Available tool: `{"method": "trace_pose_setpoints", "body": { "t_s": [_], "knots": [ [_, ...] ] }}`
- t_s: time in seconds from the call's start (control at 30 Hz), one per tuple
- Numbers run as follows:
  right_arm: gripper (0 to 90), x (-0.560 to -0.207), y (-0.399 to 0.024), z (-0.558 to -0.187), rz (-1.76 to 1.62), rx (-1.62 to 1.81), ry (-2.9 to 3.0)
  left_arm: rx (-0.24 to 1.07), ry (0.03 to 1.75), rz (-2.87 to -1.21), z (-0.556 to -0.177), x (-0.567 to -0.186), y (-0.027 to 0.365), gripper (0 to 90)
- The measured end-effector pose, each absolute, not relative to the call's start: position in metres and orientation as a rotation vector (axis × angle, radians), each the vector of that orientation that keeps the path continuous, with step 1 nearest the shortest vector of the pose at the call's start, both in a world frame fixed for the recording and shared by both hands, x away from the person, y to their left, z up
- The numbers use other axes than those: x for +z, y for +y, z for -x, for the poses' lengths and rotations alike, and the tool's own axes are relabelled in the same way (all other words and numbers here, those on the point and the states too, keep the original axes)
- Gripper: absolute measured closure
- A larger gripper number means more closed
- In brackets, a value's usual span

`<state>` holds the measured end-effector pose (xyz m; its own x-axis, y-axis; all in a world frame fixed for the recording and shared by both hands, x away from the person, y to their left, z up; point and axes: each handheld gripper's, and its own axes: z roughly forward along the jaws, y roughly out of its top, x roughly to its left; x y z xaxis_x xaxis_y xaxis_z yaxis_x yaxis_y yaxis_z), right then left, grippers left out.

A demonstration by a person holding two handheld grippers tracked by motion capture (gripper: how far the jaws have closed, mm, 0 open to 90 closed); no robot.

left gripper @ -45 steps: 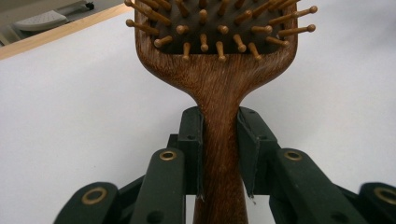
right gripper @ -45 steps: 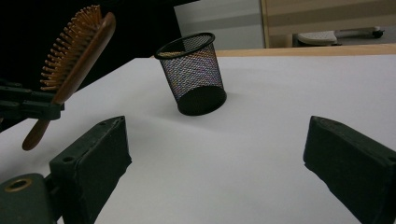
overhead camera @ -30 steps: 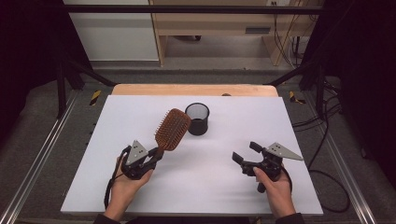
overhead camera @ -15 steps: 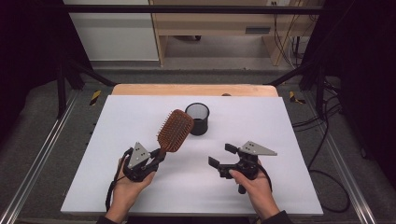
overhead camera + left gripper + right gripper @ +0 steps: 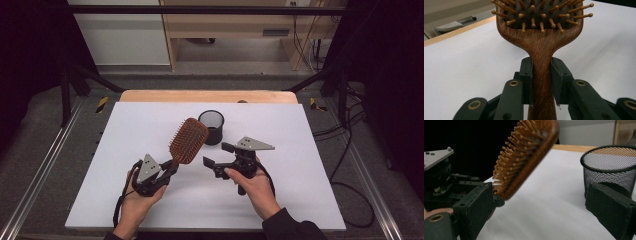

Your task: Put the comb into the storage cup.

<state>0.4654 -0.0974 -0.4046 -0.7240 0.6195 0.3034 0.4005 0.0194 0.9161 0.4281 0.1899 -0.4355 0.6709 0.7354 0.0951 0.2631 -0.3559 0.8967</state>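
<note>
White and flat, the table (image 5: 150, 125) lies under a dark frame, with grey floor at both sides and a pale wooden shelf behind it. On the far middle part of the table stands a black mesh cup (image 5: 212, 127), upright and with its mouth open to the top.

In the high view the left gripper (image 5: 167, 171) rests low near the front edge, in the person's left hand (image 5: 136, 196). Its fingers (image 5: 527, 75) are clenched on the thin wooden handle of a hairbrush (image 5: 187, 141); in the left gripper view the two black pads press this handle from both sides, just below the place where it becomes wide. The brush head is lifted off the table and tilts away from the person, toward the cup, with the bristles turned to the right gripper. The head is just beside the cup, but I cannot tell if they touch.

The right gripper (image 5: 218, 155) is held in the right hand (image 5: 255, 185), to the right of the brush. Its fingers (image 5: 475, 202) stand wide apart and grasp nothing. In the right gripper view the tilted brush head (image 5: 526, 157) is seen between them, nearer to the left finger, and the mesh cup (image 5: 610, 168) stands behind the right finger.
</note>
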Motion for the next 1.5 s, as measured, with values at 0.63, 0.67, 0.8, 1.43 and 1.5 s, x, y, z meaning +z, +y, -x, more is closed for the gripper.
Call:
{"method": "trace_pose_setpoints", "body": {
  "t_s": [0.63, 0.67, 0.8, 1.43, 1.5],
  "knots": [
    [7.7, -0.386, -0.079, -0.477, -1.060, 1.850, 2.093, 0.626, 0.748, -1.912, -0.423, -0.434, 0.183, 72.9],
    [7.7, -0.385, -0.079, -0.477, -1.060, 1.854, 2.091, 0.624, 0.746, -1.911, -0.423, -0.433, 0.183, 73.0],
    [7.7, -0.383, -0.078, -0.478, -1.059, 1.851, 2.093, 0.631, 0.739, -1.910, -0.422, -0.433, 0.182, 72.9],
    [12.2, -0.380, -0.071, -0.483, -1.069, 1.899, 2.100, 0.643, 0.717, -1.899, -0.417, -0.431, 0.177, 72.9],
    [13.2, -0.379, -0.070, -0.483, -1.071, 1.902, 2.105, 0.644, 0.717, -1.896, -0.417, -0.430, 0.177, 72.9]
  ]
}}
